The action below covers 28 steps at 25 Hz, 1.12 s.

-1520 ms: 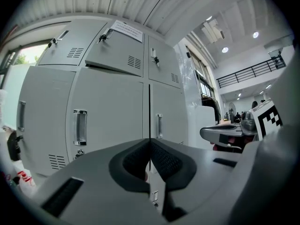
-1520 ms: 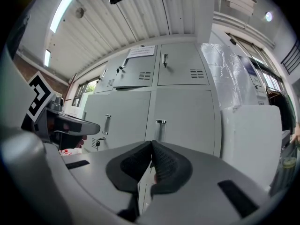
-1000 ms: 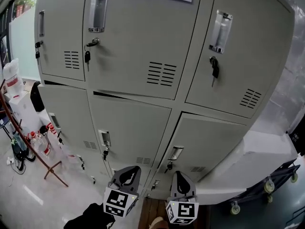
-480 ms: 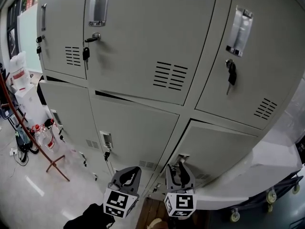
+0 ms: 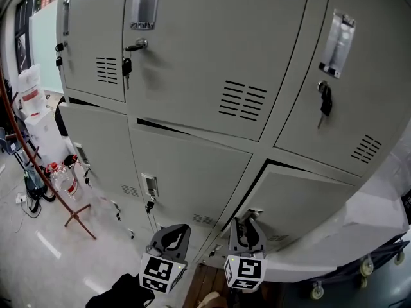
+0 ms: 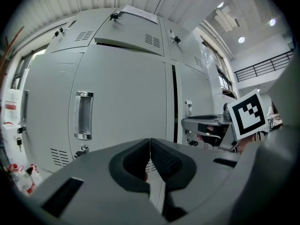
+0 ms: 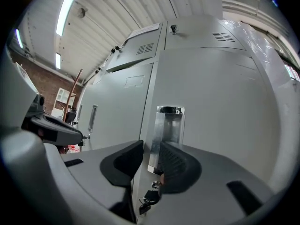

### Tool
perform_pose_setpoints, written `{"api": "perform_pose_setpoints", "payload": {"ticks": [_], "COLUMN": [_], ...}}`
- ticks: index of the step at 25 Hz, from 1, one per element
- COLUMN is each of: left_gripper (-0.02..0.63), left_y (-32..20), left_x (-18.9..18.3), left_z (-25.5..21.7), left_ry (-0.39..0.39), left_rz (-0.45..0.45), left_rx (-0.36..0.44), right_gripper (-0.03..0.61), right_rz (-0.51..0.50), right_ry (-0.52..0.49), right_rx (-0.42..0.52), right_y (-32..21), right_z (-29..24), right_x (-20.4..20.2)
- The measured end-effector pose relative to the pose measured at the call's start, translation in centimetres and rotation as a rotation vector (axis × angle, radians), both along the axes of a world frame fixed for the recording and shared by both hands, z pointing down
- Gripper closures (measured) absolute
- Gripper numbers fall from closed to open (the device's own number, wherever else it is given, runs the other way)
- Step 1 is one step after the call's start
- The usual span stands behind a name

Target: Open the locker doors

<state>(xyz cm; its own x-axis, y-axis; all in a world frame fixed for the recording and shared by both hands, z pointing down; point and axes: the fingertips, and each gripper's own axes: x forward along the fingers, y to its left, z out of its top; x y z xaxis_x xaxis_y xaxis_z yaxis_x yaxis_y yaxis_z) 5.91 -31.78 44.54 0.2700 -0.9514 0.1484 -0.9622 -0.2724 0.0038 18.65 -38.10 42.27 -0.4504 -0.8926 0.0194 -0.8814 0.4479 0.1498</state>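
- Grey steel lockers (image 5: 192, 76) fill my view; the lower right door (image 5: 302, 204) stands slightly ajar, a dark gap along its top and left edge.
- My right gripper (image 5: 247, 223) has just been closing; its jaws are apart, with the door's edge beside the handle (image 7: 169, 130) between them.
- My left gripper (image 5: 172, 231) hangs just beside it, jaws closed on nothing, facing the middle door (image 5: 192, 172).
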Motion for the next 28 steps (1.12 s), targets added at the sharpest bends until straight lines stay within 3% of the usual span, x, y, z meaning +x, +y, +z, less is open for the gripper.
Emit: {"api": "perform_pose_setpoints", "payload": {"ticks": [12,28], "left_gripper": [0.589,0.589], "left_y": [3.6,6.8], "left_x": [0.8,5.6], "left_z": [-1.0,-1.2], "left_ry": [0.006,-0.011], "left_rz": [0.067,0.229], "left_rx": [0.021,0.023], "right_gripper": [0.448,0.442], "right_rz": [0.005,0.025], "right_ry": [-0.022,-0.029], "right_rx": [-0.021,0.022], "right_y": [4.6,11.6], "right_z": [0.1,0.2], "right_x": [1.0,4.7]}}
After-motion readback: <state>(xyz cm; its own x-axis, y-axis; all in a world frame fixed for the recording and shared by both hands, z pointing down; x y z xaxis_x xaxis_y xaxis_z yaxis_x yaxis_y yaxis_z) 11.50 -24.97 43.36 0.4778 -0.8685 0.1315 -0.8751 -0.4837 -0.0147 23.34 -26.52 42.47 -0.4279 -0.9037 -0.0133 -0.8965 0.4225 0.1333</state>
